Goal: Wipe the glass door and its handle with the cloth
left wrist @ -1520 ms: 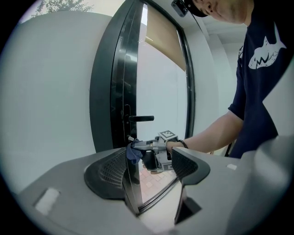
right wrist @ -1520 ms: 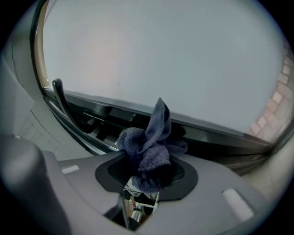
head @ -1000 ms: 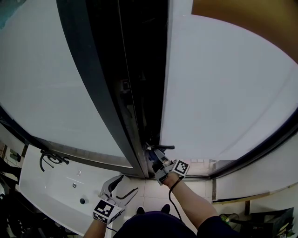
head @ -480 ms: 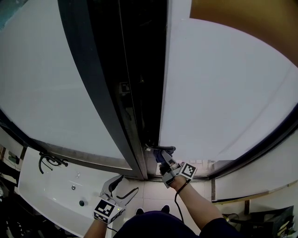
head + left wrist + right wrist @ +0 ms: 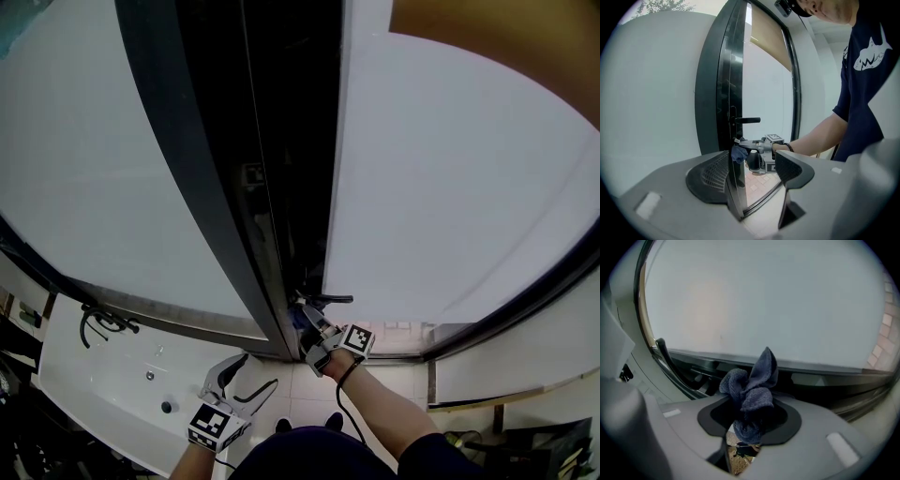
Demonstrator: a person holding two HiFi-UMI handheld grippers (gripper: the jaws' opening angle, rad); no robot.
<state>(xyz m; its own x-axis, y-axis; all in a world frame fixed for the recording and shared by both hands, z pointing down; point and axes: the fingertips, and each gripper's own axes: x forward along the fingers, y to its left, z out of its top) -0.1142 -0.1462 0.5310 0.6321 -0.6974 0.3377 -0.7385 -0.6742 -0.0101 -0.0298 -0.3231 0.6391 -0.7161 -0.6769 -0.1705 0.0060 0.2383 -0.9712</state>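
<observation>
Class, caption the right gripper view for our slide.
Right gripper shut on a bunched blue cloth, facing the glass door.

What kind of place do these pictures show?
Probably a washroom or bathroom entrance, though I cannot be sure. A frosted glass door with a dark handle is near a white sink with a black tap, and the floor is tiled.

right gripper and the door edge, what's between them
The blue cloth, pinched in the fingers of the right gripper, bunches out toward the dark door edge just below the handle. The left gripper view shows it from the side.
</observation>
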